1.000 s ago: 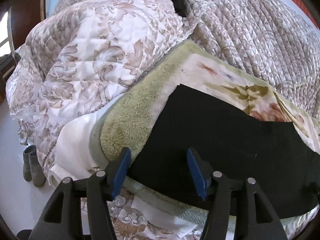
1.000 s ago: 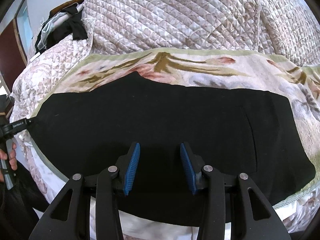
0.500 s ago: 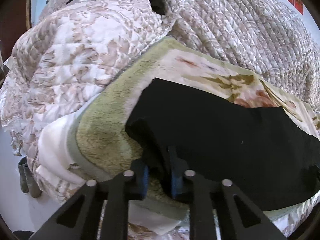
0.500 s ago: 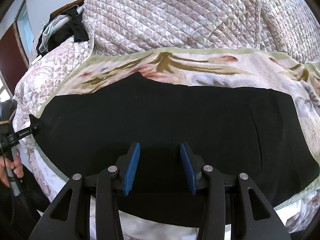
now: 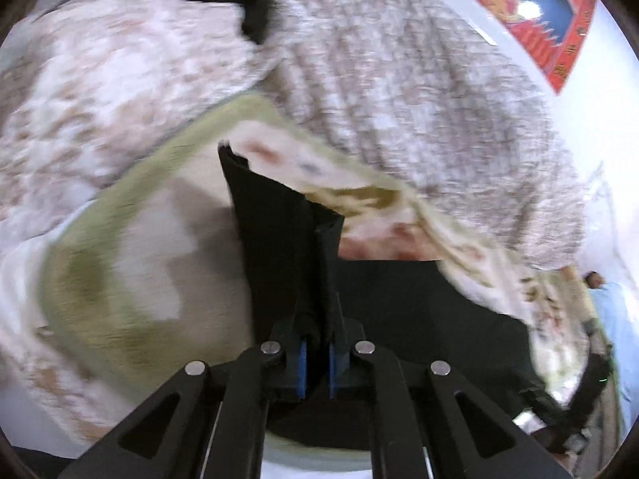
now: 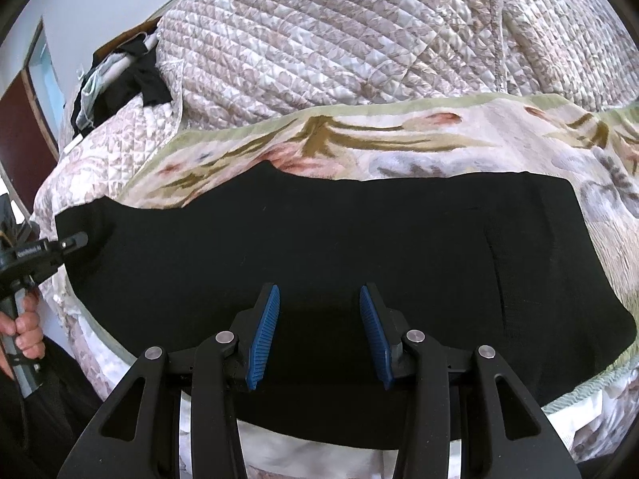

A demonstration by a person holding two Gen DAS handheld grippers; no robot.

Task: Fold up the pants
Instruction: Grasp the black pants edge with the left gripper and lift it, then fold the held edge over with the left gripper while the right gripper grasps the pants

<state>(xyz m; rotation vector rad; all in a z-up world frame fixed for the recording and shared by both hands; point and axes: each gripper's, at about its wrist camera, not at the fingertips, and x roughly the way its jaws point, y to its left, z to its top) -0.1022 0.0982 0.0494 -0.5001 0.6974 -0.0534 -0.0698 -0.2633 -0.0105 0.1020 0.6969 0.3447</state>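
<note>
Black pants (image 6: 339,239) lie spread across a floral blanket (image 6: 379,143) on a bed. My left gripper (image 5: 317,363) is shut on the pants' left end (image 5: 287,247) and holds that end lifted off the blanket, the cloth standing up in a fold. It also shows in the right wrist view (image 6: 74,241) at the pants' left edge. My right gripper (image 6: 317,327) is open and empty, its blue pads over the near middle edge of the pants.
A quilted bedspread (image 6: 359,40) is heaped behind the blanket. Dark clothes (image 6: 131,80) lie piled at the back left. A red poster (image 5: 539,20) hangs on the wall. The bed's near edge with white sheet (image 6: 303,451) is below my right gripper.
My left gripper closed on the pants' left end and has lifted it off the blanket, swinging rightward. My right gripper stayed open and barely moved.
</note>
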